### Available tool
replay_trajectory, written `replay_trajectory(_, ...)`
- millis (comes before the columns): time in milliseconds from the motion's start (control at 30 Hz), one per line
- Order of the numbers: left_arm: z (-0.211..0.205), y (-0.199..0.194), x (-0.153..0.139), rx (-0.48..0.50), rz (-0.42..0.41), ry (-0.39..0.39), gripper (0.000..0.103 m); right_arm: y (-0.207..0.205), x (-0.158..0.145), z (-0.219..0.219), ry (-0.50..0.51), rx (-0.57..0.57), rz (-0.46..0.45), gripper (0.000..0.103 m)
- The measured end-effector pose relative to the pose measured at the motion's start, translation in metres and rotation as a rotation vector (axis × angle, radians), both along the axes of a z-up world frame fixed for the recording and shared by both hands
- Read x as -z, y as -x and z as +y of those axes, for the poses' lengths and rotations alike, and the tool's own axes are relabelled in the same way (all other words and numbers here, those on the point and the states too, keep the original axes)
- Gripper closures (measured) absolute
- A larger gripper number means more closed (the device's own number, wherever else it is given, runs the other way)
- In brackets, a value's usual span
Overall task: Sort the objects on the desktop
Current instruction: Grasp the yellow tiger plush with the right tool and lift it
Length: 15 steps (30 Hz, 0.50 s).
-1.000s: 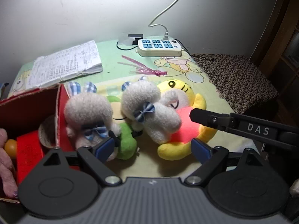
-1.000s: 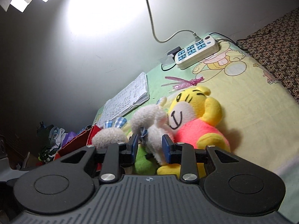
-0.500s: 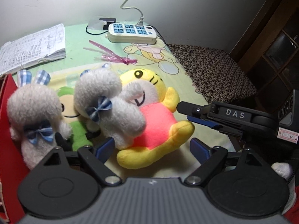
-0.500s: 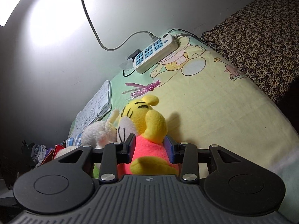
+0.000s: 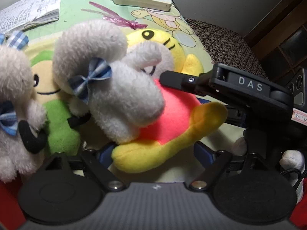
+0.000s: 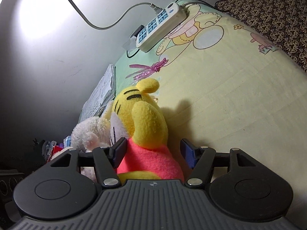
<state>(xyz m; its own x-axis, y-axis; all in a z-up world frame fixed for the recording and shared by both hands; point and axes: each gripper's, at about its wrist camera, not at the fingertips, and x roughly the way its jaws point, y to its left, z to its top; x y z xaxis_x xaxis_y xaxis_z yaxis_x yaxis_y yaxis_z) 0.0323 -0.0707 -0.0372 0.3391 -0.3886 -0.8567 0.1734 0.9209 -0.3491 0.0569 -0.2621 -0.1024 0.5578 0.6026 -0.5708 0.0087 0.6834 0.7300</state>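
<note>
The yellow tiger toy (image 5: 172, 134) in its pink shirt lies on the worktop (image 6: 239, 95), under a grey fluffy toy with a blue bow (image 5: 107, 80). The left view also shows a second grey fluffy toy (image 5: 13, 103) and a green frog toy (image 5: 57, 122) at its left side; the right view hides these. The left hand-held gripper (image 5: 156, 154) has its fingers wide apart, with the tiger's yellow foot between them. The right hand-held gripper (image 6: 153, 153) is also apart, one finger on each side of the tiger's pink belly, not squeezing it. Only the left view shows that gripper from the side, reaching in over the tiger. Both views show a white power strip (image 6: 161, 26), a pink ribbon (image 6: 149, 69) and a notebook (image 5: 30, 13) farther back.
</note>
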Motion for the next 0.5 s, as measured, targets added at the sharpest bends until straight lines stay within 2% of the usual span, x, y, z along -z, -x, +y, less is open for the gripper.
replay_trajectory(33, -0.001, -0.001, 0.001, 0.002, 0.001, -0.001, 0.018, -0.001, 0.001, 0.001, -0.012, -0.010, 0.001, 0.042)
replay_trajectory(67, -0.001, -0.003, 0.001, 0.004, 0.002, -0.004, 0.019, -0.001, 0.001, 0.002, -0.027, -0.019, -0.006, 0.053)
replay_trajectory(200, -0.003, -0.002, 0.000, 0.018, 0.005, -0.001, 0.019, 0.004, -0.005, 0.002, -0.032, -0.031, -0.015, 0.063)
replay_trajectory(500, -0.023, 0.017, -0.003, 0.097, 0.014, 0.038, 0.020, 0.038, -0.027, -0.013, 0.050, 0.014, -0.019, 0.066)
